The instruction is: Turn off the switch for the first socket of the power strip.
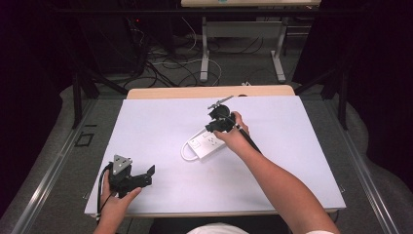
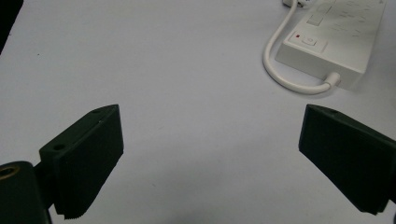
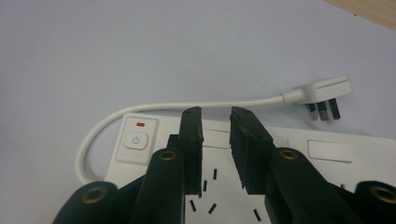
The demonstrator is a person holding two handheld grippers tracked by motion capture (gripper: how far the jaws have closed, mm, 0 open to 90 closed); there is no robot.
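Open sheet all round, one white power strip in the middle

I see bare white sheet (image 1: 160, 122) from my left gripper (image 1: 146, 176) at the near left out to the power strip (image 1: 207, 144), so that run is free. The strip's cord (image 3: 93, 140) loops off its left end and its plug (image 3: 327, 93) lies just beyond its far side, cluttering both. My right gripper (image 3: 215, 135) hangs over the strip, jaws a narrow gap apart. Right of the strip, the sheet lies bare except for my right forearm crossing it.
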